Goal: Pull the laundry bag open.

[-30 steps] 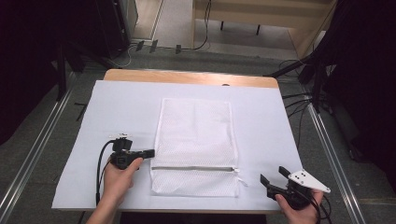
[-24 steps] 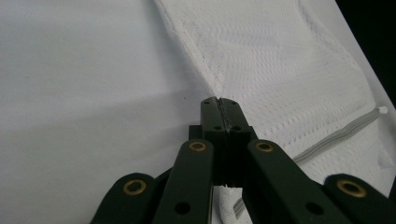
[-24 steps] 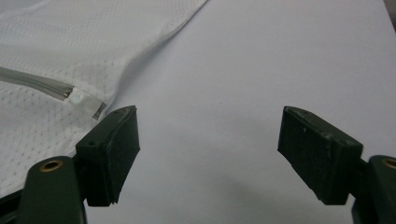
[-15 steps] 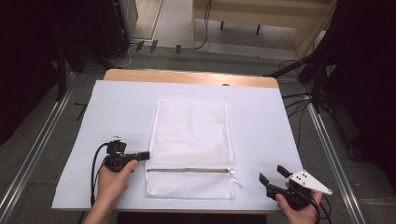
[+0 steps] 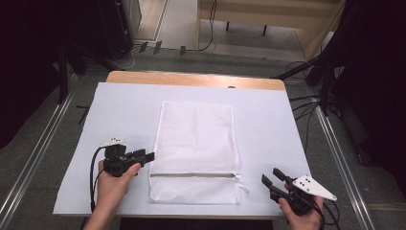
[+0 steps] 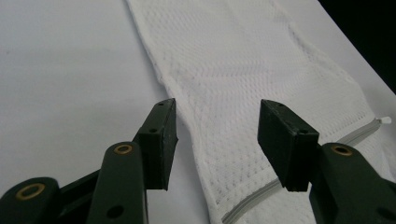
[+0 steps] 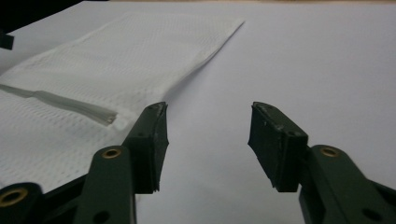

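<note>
Mesh bag (image 5: 196, 151) lay flat at the middle of the white sheet (image 5: 268, 120) covering the table (image 5: 191, 79), its long axis running from 12 to 6 o'clock in the high view. Its grey zipper (image 5: 191, 175) crossed the width near the 6 o'clock end, with the pull at the 3 o'clock side. At about 8 o'clock from the bag, the left gripper (image 5: 146, 155) pointed toward 3 o'clock at the bag's edge; its jaws had just been opening and stood apart, pinching nothing, above the bag's edge. At about 4 o'clock, the right gripper (image 5: 270, 176) pointed toward 10 o'clock; its jaws had just been closing, yet stayed apart over bare sheet, holding nothing.
</note>
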`<action>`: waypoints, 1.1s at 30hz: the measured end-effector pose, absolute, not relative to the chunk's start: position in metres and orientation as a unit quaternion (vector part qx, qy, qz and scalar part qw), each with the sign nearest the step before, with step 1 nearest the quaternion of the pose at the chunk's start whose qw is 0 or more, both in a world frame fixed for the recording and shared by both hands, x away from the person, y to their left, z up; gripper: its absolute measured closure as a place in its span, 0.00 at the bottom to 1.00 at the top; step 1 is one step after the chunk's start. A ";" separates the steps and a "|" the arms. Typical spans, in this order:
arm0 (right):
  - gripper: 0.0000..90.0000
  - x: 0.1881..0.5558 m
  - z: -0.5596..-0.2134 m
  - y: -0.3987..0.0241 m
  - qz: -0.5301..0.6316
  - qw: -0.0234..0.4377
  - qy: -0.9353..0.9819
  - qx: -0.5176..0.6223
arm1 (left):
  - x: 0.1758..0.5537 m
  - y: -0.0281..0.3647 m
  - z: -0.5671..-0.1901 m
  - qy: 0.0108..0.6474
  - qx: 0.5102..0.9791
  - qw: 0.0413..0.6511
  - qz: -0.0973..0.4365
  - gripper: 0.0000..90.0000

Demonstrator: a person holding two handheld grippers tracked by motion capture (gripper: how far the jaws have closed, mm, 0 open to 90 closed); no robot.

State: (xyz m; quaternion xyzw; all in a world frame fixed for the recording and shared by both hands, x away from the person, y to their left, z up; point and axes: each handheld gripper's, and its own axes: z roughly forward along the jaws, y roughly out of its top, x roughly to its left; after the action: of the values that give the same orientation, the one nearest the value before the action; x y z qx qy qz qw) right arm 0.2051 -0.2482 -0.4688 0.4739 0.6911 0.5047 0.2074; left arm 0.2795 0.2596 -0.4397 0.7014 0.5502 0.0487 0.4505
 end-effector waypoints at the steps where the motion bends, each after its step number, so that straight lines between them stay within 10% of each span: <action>1: 0.54 0.205 -0.469 -0.246 0.506 0.203 0.694 0.470 | 0.279 0.259 -0.439 0.549 0.702 0.451 0.050 0.53; 20: 0.69 0.217 -0.484 -0.205 0.486 0.078 0.708 0.506 | 0.277 0.239 -0.434 0.523 0.712 0.466 0.049 0.58; 33: 0.55 0.222 -0.493 -0.182 0.465 0.074 0.732 0.492 | 0.276 0.229 -0.435 0.513 0.721 0.465 0.038 0.58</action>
State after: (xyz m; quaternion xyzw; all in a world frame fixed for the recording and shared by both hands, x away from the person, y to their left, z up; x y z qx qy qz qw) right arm 0.2217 -0.1819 -0.4928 0.4919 0.7322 0.4653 0.0739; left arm 0.2759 0.2286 -0.4349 0.7207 0.5125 0.0376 0.4652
